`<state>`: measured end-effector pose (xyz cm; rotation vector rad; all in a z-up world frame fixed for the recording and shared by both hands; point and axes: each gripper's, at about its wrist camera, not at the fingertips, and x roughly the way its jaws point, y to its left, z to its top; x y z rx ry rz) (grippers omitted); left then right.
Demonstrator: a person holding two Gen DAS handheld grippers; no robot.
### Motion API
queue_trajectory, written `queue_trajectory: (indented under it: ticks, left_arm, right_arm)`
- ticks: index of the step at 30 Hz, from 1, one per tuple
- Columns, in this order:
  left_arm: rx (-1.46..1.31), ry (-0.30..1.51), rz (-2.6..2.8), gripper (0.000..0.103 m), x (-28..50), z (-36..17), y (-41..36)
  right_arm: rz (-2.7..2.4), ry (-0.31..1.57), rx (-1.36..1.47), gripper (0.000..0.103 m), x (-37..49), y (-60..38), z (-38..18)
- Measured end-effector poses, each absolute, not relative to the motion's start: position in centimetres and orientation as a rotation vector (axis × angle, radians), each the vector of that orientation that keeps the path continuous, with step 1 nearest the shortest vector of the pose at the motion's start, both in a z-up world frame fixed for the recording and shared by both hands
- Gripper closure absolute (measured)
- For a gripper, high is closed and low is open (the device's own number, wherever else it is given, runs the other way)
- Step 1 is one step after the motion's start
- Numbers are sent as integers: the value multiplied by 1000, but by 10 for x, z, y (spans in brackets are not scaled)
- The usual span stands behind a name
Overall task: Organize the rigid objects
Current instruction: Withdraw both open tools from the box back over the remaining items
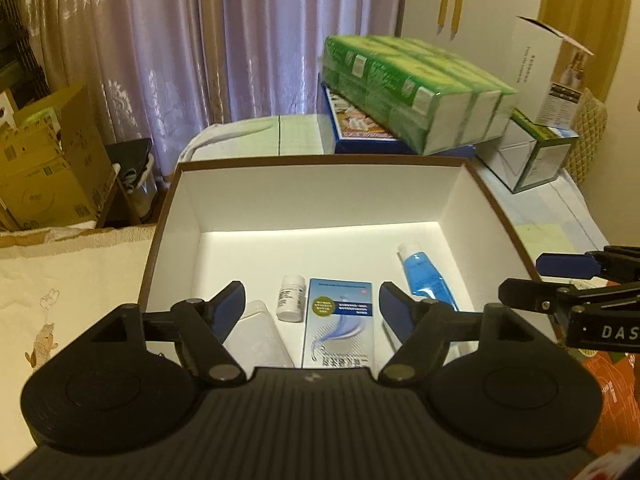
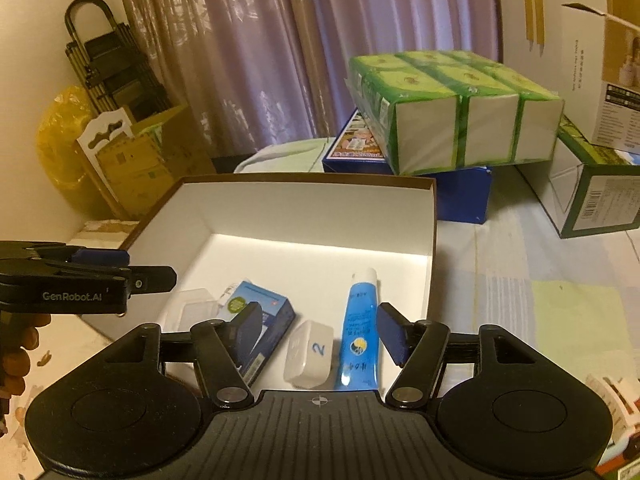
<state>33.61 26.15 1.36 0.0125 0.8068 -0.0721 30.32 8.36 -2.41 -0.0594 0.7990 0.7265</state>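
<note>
A big box with white insides and a brown rim is seen on the tabletop. Its top is open. Five small things are laid on its floor, near the front wall. A clear plastic case is placed at the left. A small white bottle is set just beside it. A blue and white carton is laid flat in the middle. A white block with a blue 2 on it is seen between the carton and a blue tube. The tube is laid at the right, with its white cap pointed to the back.

The left gripper is held above the front of the box. Its jaws are spread wide, and nothing is held between them. The right gripper is held above the block and the tube. Its jaws are parted too, and nothing is touched by them.

Green packs are stacked on a blue box behind the big box. A curtain is hung at the back.
</note>
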Motion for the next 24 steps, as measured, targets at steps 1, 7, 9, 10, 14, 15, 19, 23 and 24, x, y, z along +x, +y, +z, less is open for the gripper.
queue_trajectory:
  ticks: [1,7,9,10,14,15,19,23,24]
  left_arm:
    - [13,801,-75,32,331,16,259]
    - [-3,777,-84,27,305,29,249]
    - [-4,768,-87,27,297,31,245]
    - [-5,764,-90,26,293,32,243]
    - [-4,759,-102,22,279,33,234]
    - [-5,763,-106,22,276,33,232]
    - [0,778,-110,22,264,29,222]
    - [-29,788,-120,22,252,26,215]
    - [-40,792,-129,22,249,25,213]
  right_arm:
    - [727,795,-60,43,300,82,-22]
    - [720,775,-58,42,282,68,-13]
    - [715,764,-64,42,276,64,-10]
    - [713,759,-65,42,272,62,-9]
    - [713,752,-55,42,261,53,-5]
    - [711,752,-54,41,259,51,-4]
    - [699,747,-63,41,247,42,-2]
    - [685,742,-77,41,236,32,-2]
    - [686,742,-78,41,233,29,-3]
